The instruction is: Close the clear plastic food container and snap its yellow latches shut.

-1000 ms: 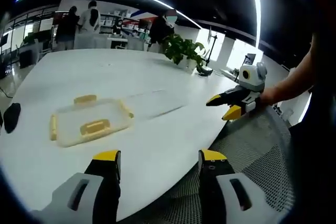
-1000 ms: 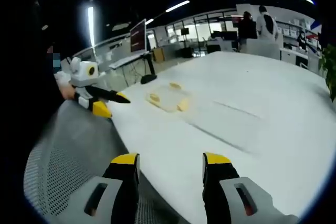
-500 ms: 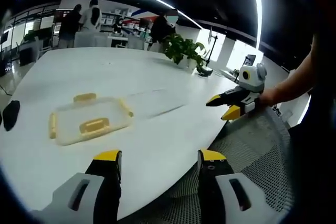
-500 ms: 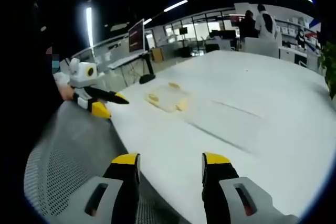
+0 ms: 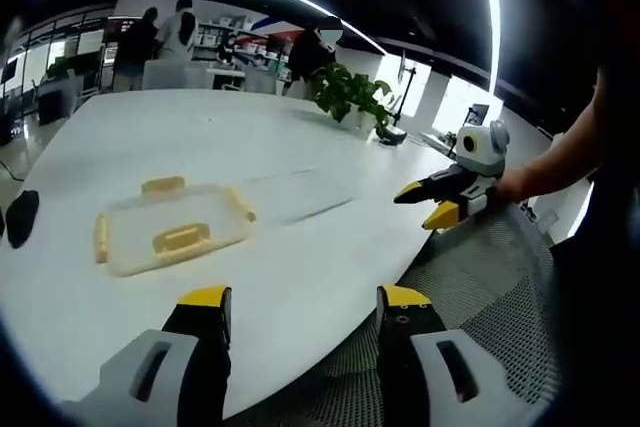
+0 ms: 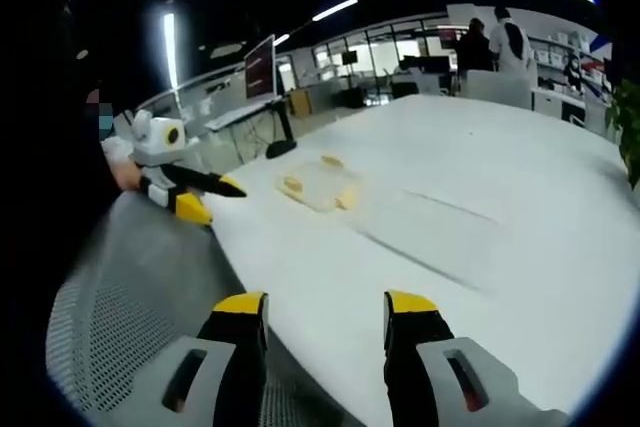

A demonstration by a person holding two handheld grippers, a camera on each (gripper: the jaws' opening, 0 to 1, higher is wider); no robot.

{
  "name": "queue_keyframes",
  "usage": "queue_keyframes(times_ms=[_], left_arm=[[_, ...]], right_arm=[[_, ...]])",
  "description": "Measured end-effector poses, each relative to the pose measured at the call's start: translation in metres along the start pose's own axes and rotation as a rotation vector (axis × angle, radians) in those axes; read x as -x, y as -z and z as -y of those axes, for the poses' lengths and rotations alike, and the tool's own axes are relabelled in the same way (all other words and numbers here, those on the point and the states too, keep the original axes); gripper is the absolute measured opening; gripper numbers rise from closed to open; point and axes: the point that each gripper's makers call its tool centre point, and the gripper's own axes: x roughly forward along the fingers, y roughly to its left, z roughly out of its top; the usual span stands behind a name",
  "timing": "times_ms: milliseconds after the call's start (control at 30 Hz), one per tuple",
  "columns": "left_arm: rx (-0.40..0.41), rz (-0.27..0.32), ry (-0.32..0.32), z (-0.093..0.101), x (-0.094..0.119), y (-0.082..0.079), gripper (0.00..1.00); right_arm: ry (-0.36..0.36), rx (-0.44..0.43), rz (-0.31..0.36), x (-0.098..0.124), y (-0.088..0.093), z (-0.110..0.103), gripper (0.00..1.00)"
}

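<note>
- Two claws, both spread apart and empty: left claw (image 5: 300, 302) low over the near edge of the worktop (image 5: 300, 247); right claw (image 6: 325, 305) likewise at that edge, also seen in the left gripper view (image 5: 432, 202) held by a hand (image 5: 510, 185).
- One clear container (image 5: 170, 229) lying flat on the white worktop, well apart from both claws, ahead and left of the left claw.
- Four yellow latches (image 5: 181, 240), one on each side of the container.
- One mesh chair (image 5: 500, 287) beside the worktop edge.
- One potted plant (image 5: 350, 97) at the far side of the worktop.
- One dark object (image 5: 20, 219) near the left edge of the worktop.
</note>
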Motion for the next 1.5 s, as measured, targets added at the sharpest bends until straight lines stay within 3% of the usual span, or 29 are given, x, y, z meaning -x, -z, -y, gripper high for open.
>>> queue_keyframes(times_ms=[400, 533, 667, 767, 900, 1033, 1500], left_arm=[[0.011, 0.007, -0.013, -0.003, 0.001, -0.001, 0.58], [-0.027, 0.003, -0.016, -0.001, 0.002, -0.003, 0.56], [-0.007, 0.003, -0.019, -0.005, 0.003, -0.005, 0.56], [-0.022, -0.003, -0.017, -0.005, 0.004, -0.006, 0.56], [-0.027, -0.023, -0.016, -0.003, 0.004, -0.008, 0.55], [-0.018, -0.003, -0.016, -0.003, 0.007, -0.015, 0.55], [0.031, 0.021, -0.045, -0.025, 0.016, -0.021, 0.54]], right_arm=[[0.000, 0.016, 0.003, 0.000, -0.002, -0.002, 0.45], [-0.011, 0.041, -0.005, 0.000, -0.003, -0.006, 0.45], [-0.059, 0.129, -0.038, -0.002, -0.001, -0.018, 0.45], [-0.063, 0.125, -0.023, 0.001, -0.007, -0.021, 0.45], [-0.068, 0.110, 0.043, -0.001, -0.035, -0.019, 0.45], [-0.069, 0.088, 0.090, -0.009, -0.052, -0.018, 0.45], [-0.111, 0.104, 0.098, -0.025, -0.067, -0.035, 0.45]])
